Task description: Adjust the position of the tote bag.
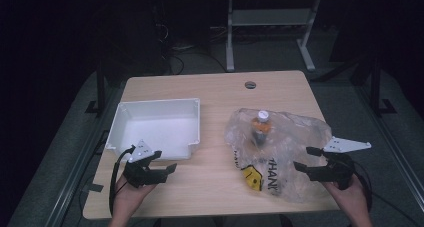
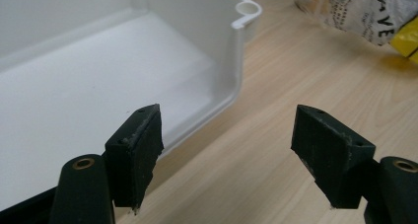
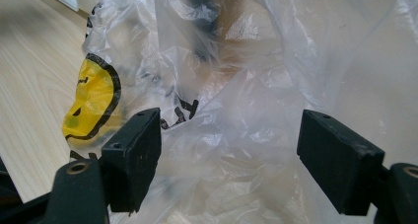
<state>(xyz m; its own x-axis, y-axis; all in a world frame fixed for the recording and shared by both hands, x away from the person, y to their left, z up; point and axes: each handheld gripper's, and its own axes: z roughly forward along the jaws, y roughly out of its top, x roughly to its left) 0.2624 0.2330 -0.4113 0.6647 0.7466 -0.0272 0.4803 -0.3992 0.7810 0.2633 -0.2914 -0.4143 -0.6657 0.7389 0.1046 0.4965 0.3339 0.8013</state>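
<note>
Three things could go wrong for you from here:

- Both claws are spread and empty: your right gripper [image 1: 306, 159] straddles the near edge of the plastic bag [image 1: 287, 142], and your left gripper [image 1: 161, 162] hangs over the front corner of the white bin [image 1: 150, 107].
- The bottle [image 1: 260, 127] sits inside the bag at mid-table. Pinch film alone and it will likely slither free.
- Lift the bag by one edge and the bottle may roll out or tip.
- Drop your left jaws carelessly and they could knock the bin's rim aside.
</note>
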